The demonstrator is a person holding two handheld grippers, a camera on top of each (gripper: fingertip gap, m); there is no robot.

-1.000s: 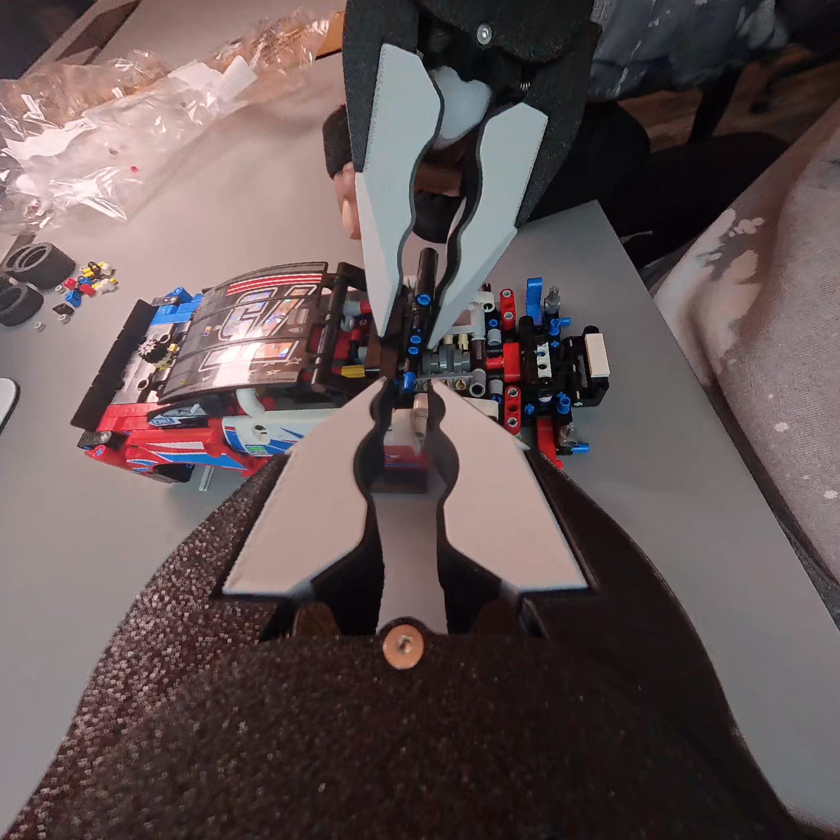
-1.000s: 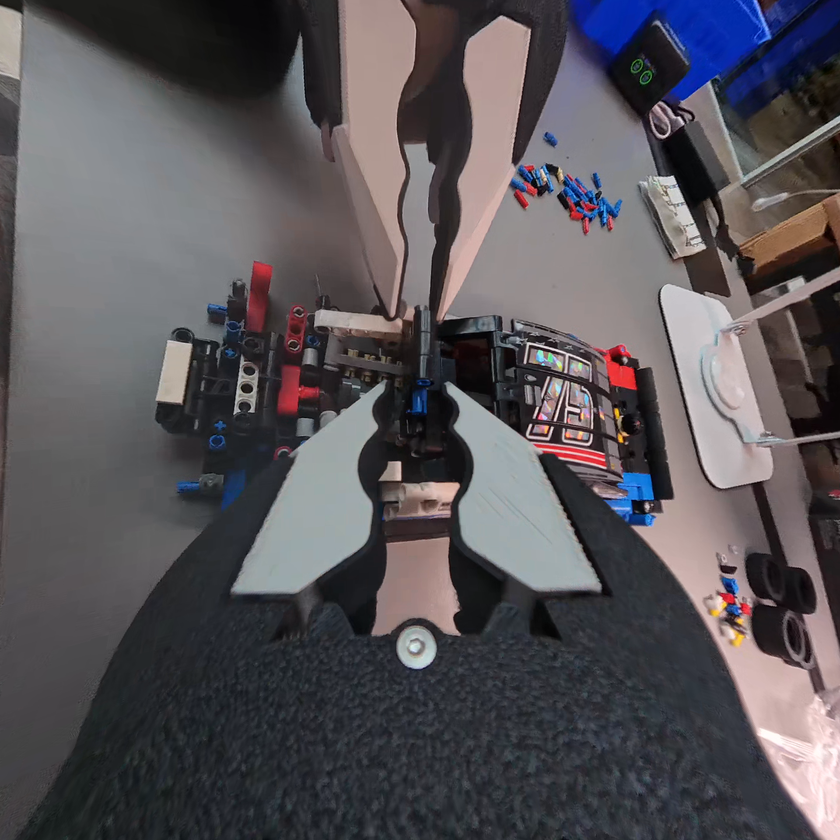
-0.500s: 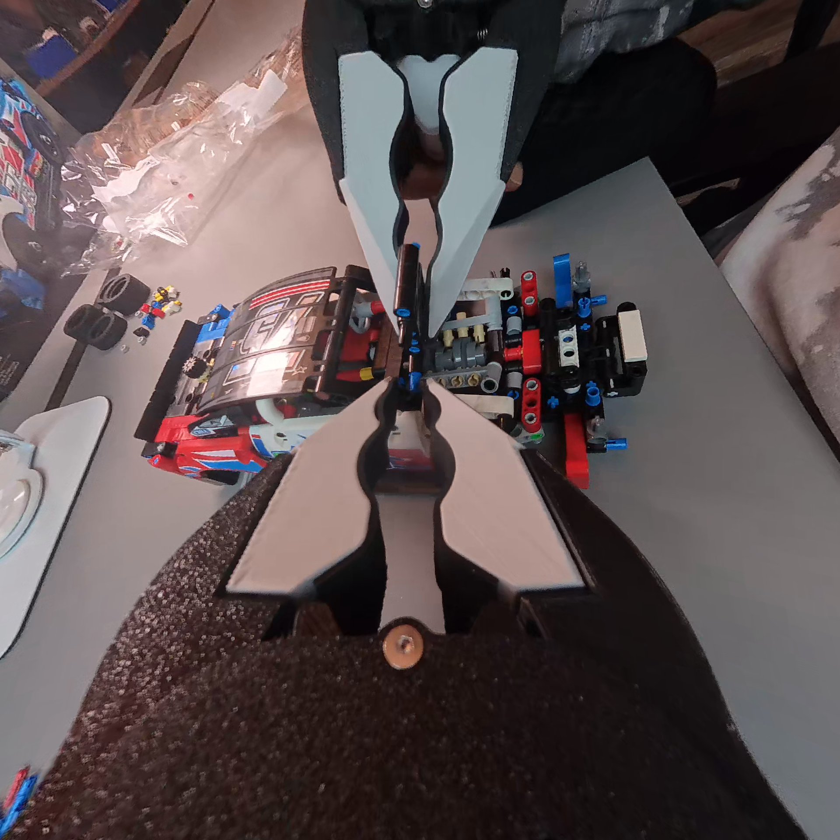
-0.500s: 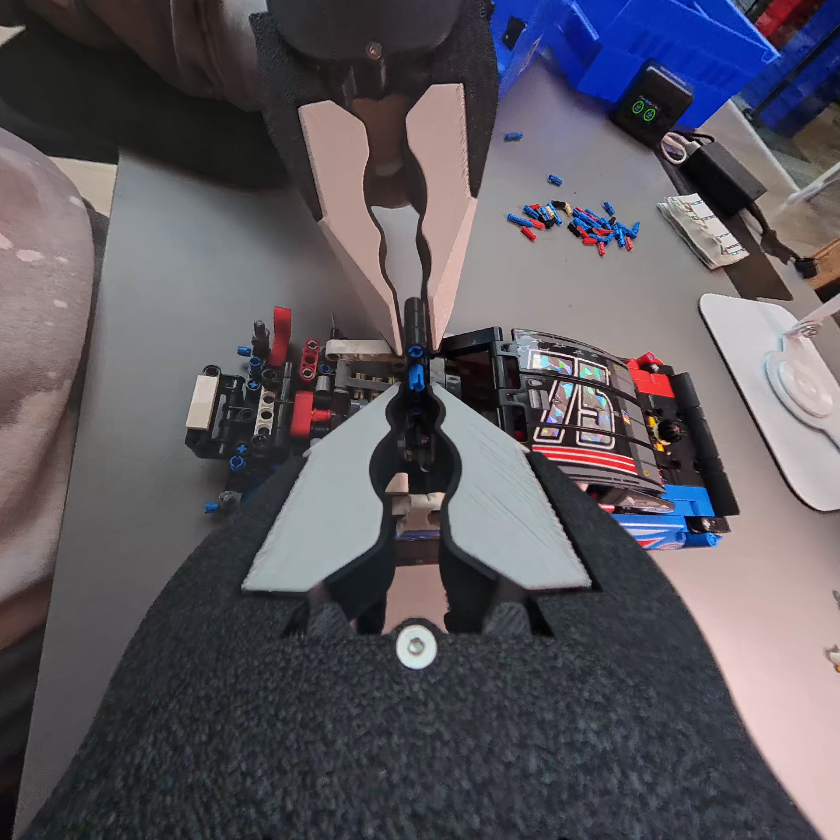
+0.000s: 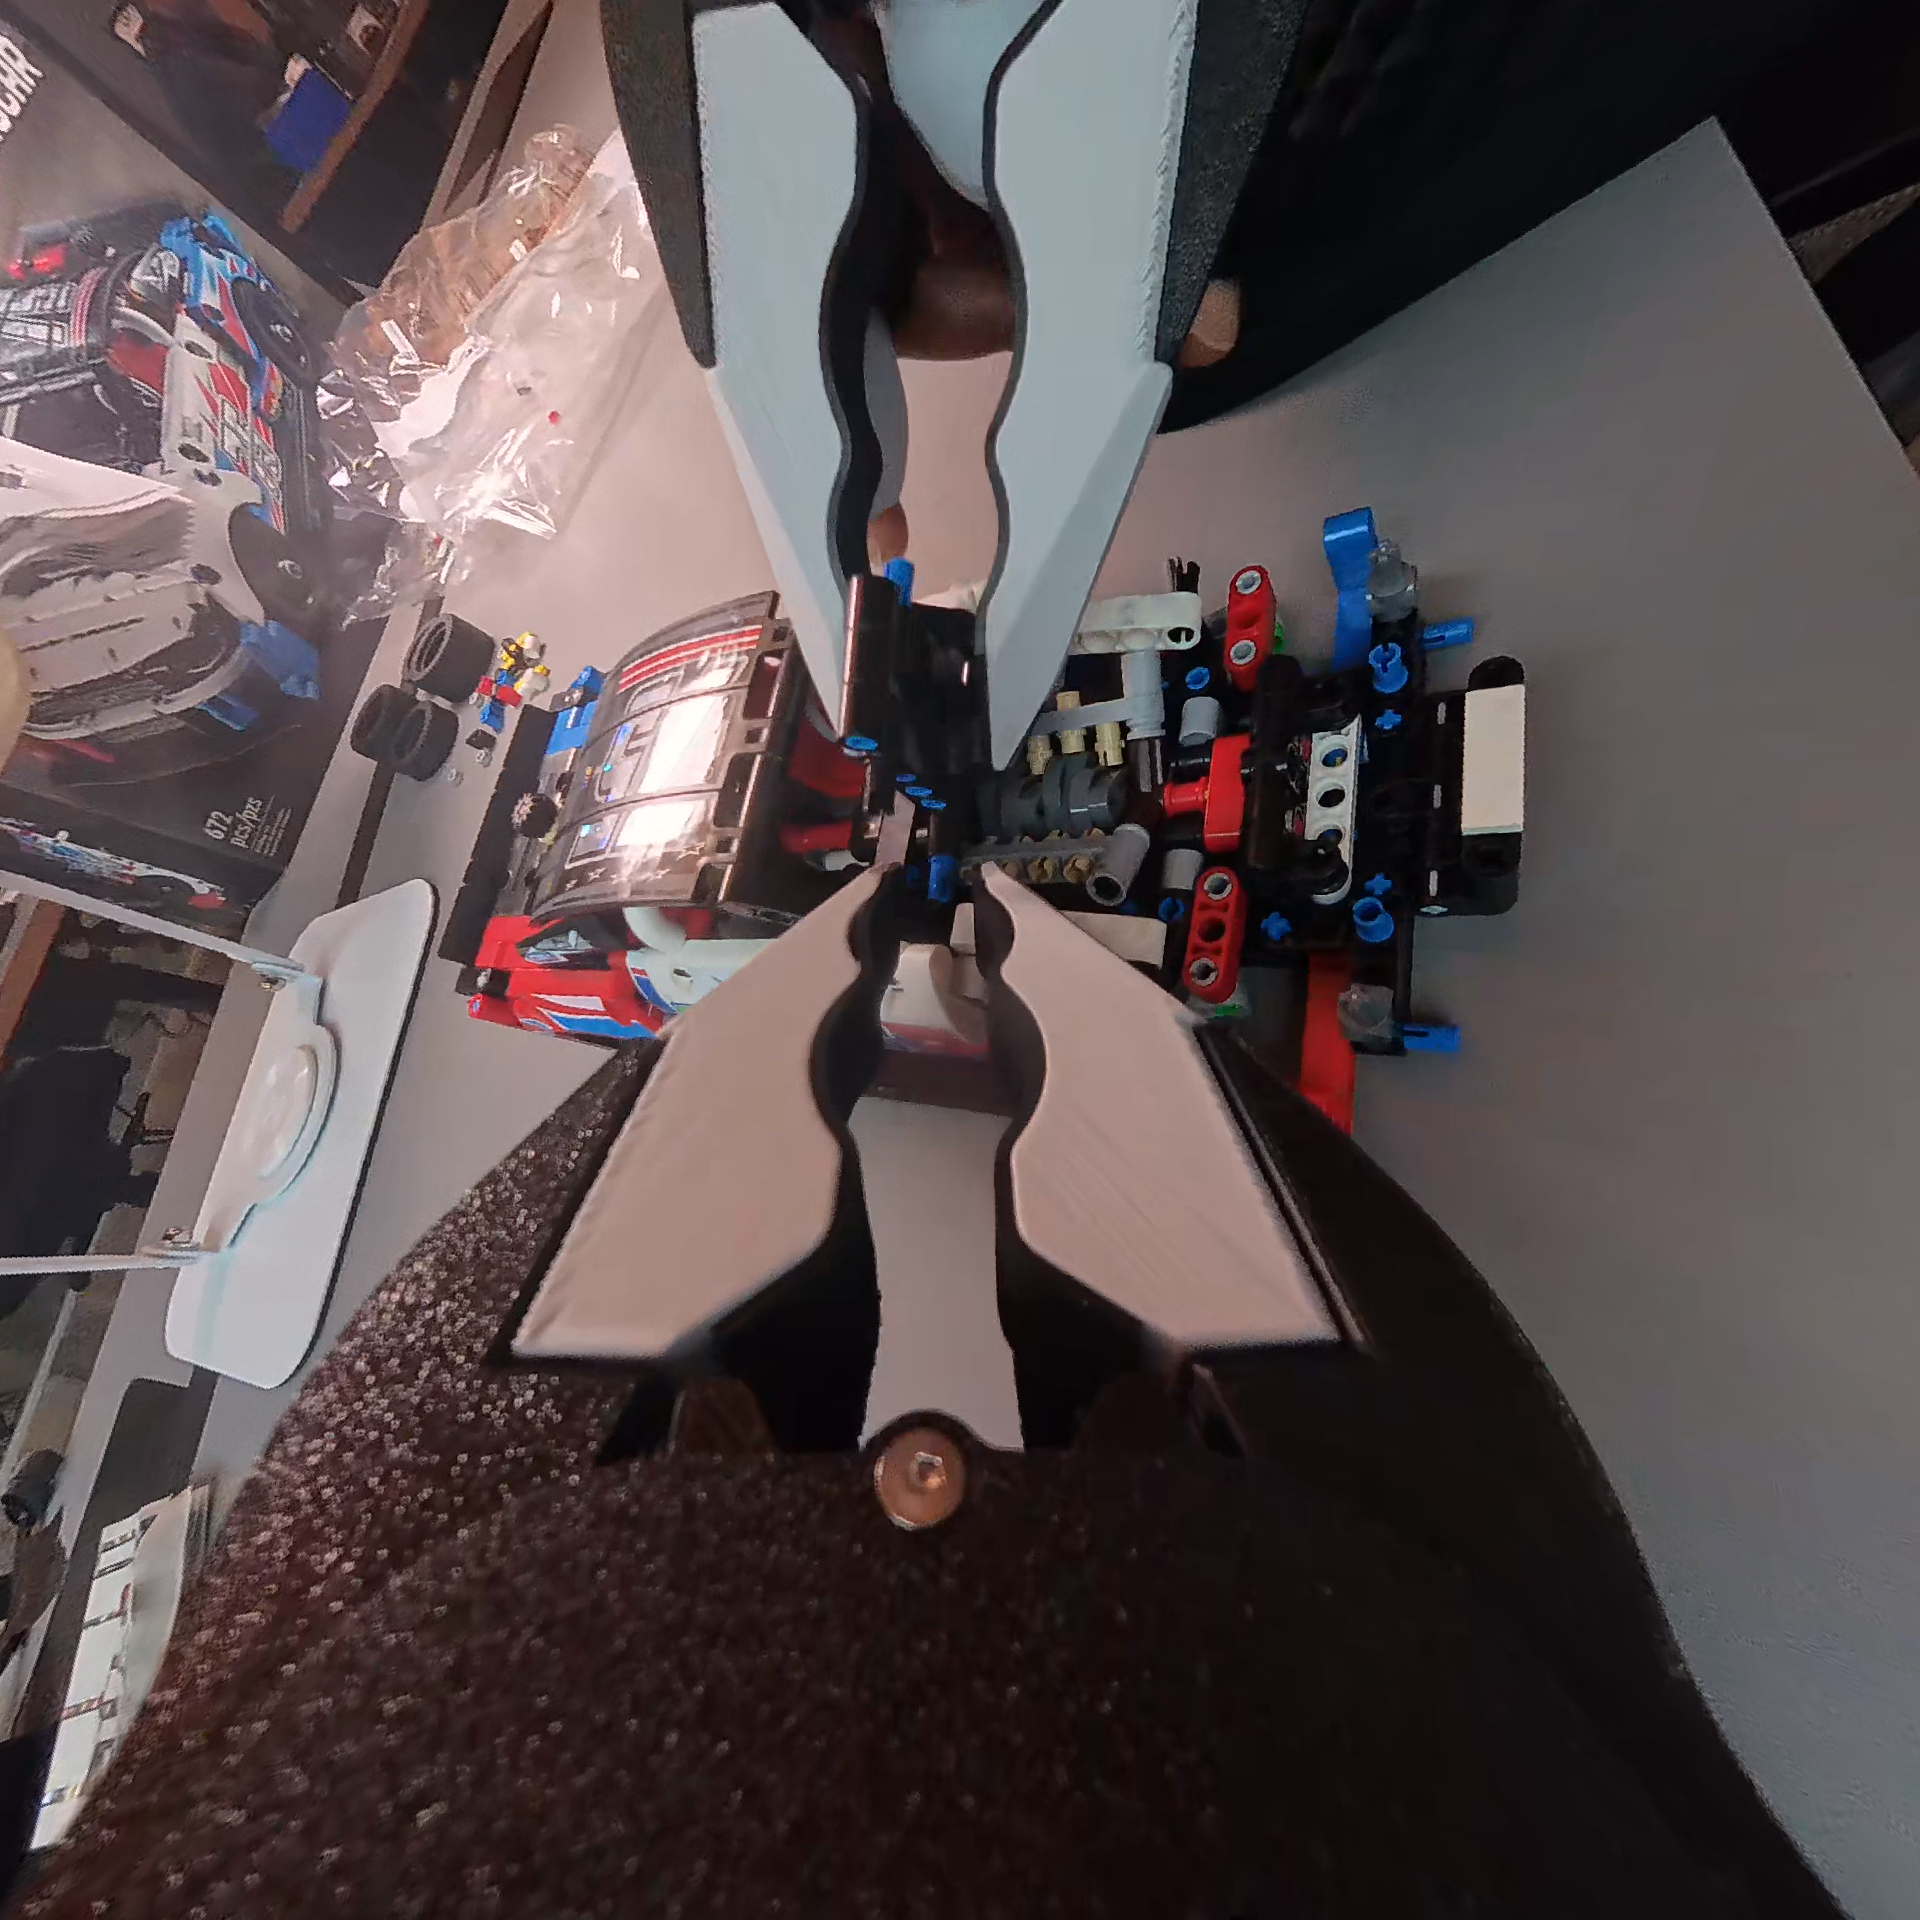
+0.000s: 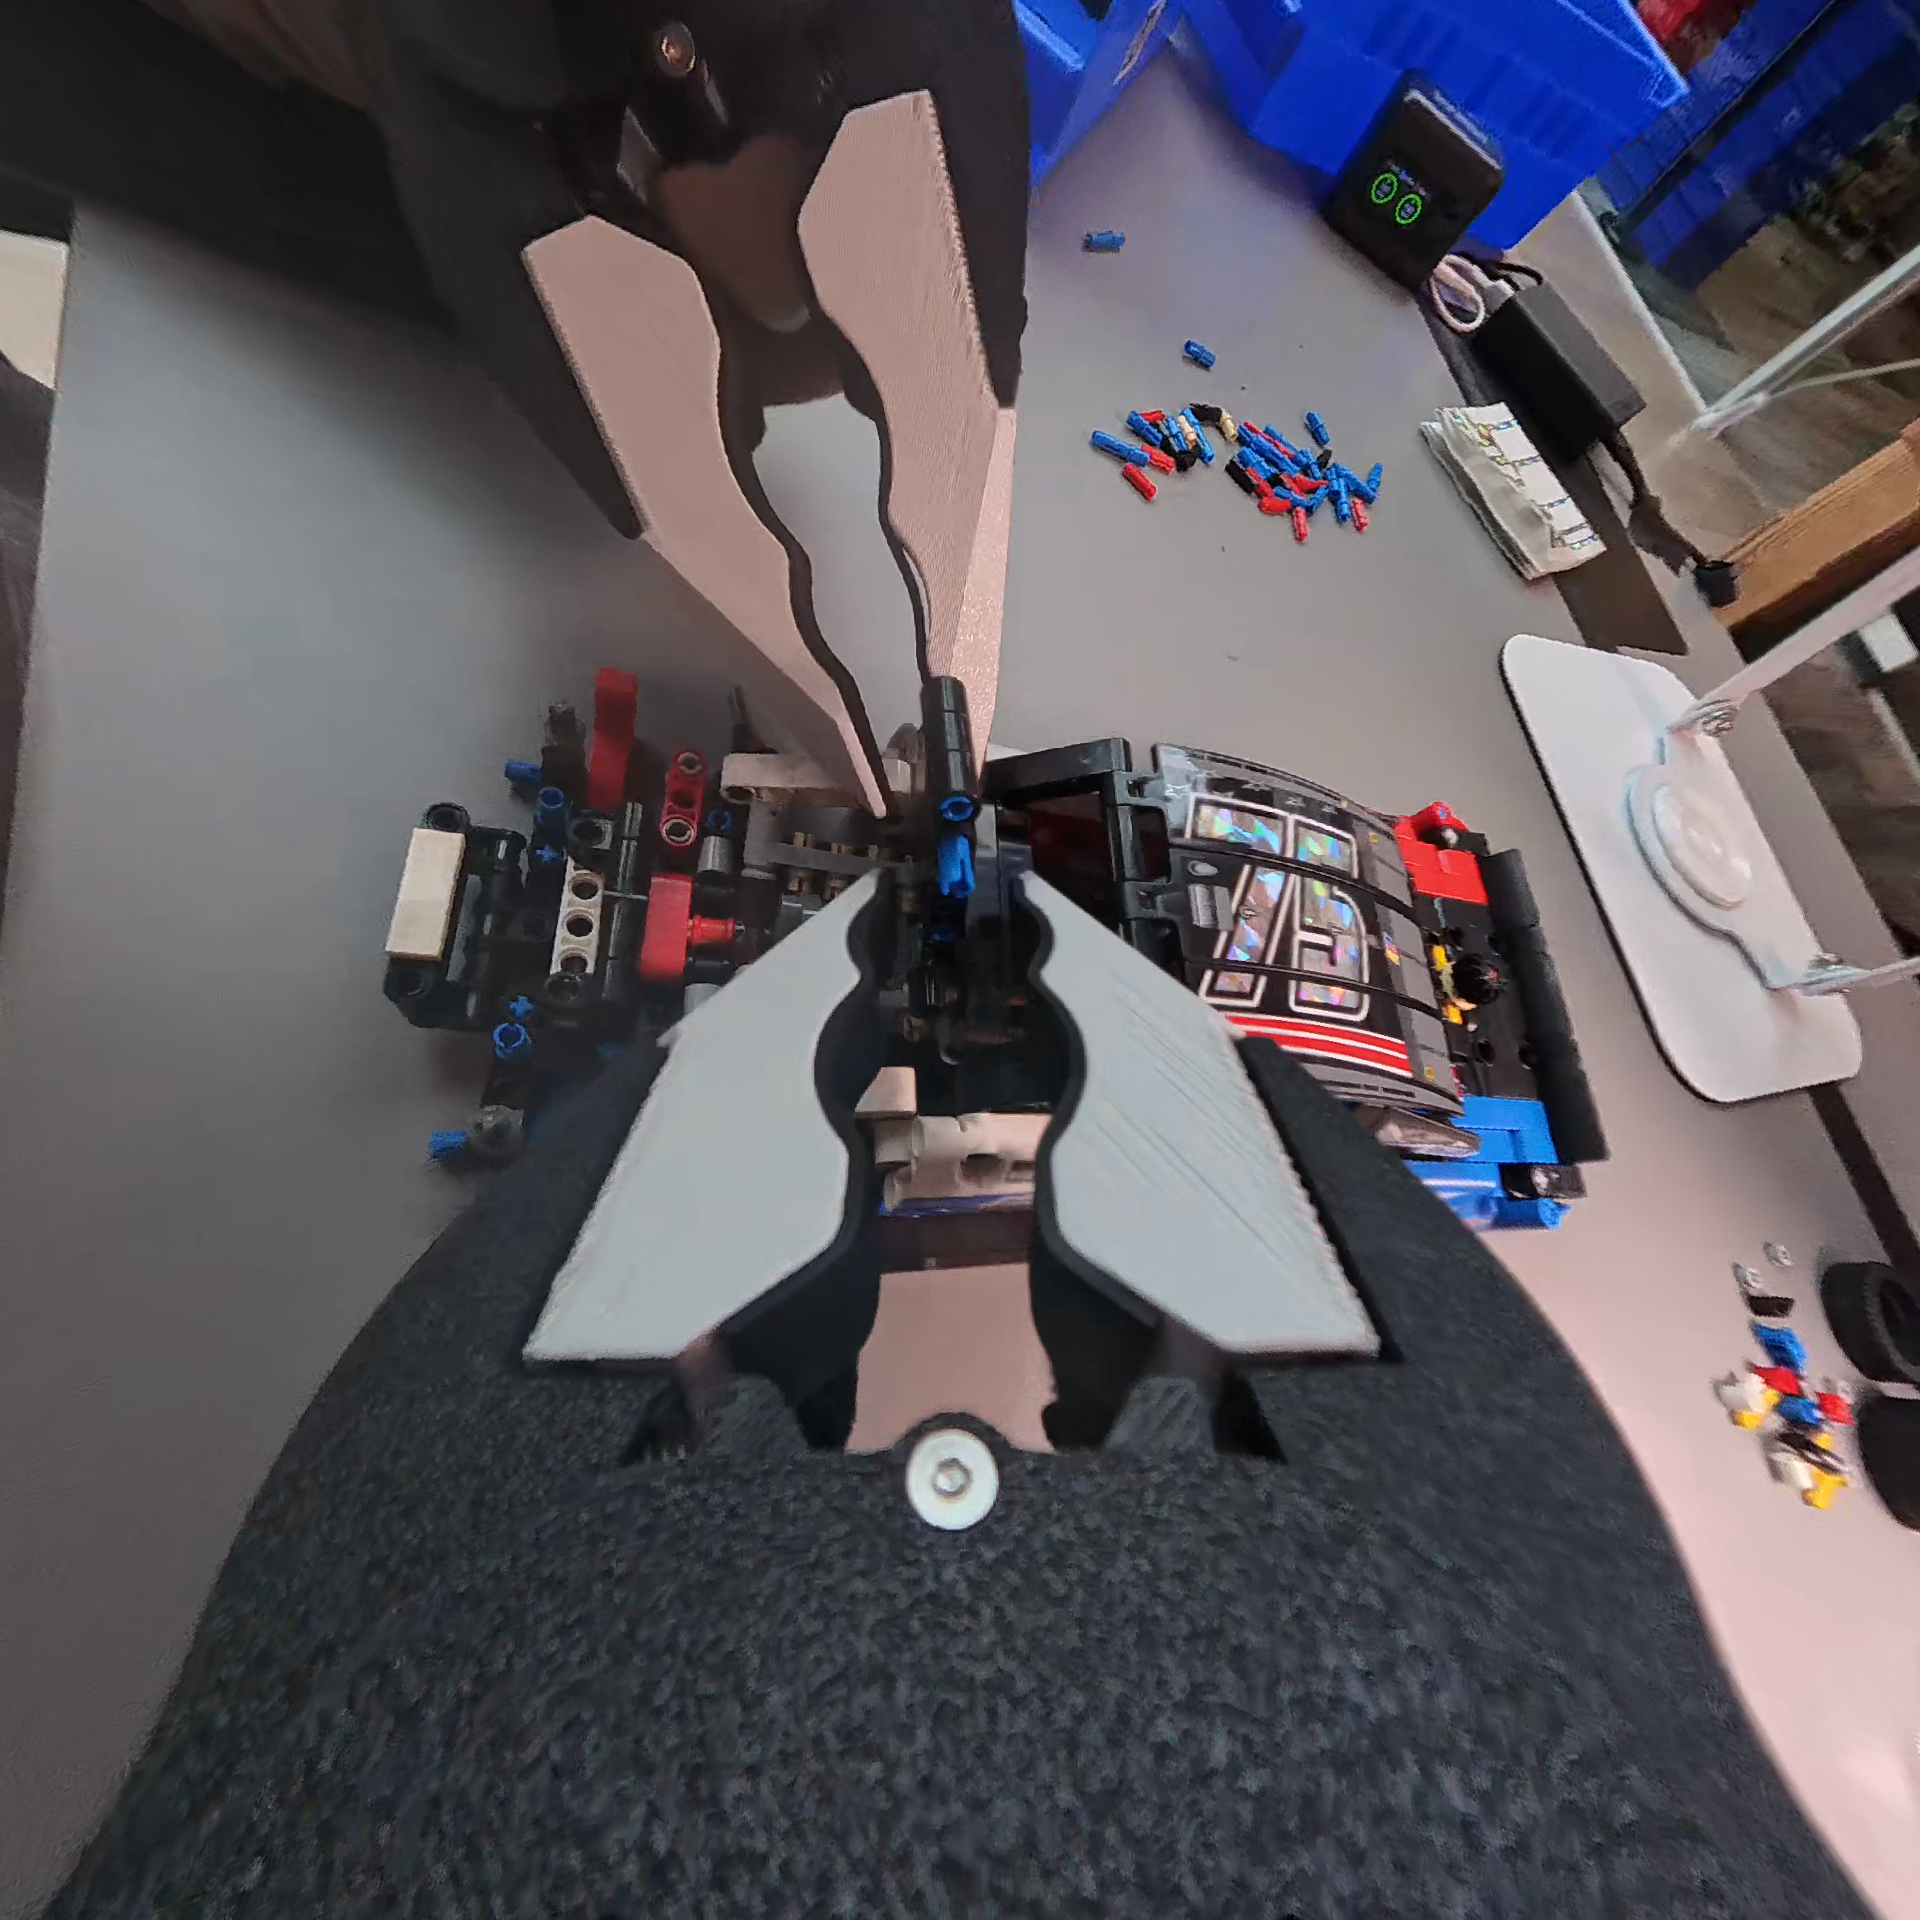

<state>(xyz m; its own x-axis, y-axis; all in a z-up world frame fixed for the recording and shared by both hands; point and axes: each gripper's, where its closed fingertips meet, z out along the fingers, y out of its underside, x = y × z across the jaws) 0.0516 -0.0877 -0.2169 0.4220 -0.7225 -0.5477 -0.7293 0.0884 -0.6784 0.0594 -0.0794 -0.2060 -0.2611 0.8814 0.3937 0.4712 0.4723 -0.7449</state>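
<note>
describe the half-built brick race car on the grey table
The partly built plastic-brick race car lies flat on the grey table. One end has a black sticker-covered curved panel over red, blue and white bodywork; the other is bare framework of black, red and grey beams with blue pins. The left tool and right tool reach into its middle.

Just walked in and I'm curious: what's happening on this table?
A person works two grippers over a half-built brick race car on a grey table. The left gripper and right gripper meet from opposite sides at an upright black beam mid-car; jaws narrowly parted, grip unclear. Loose pins lie nearby.
</note>
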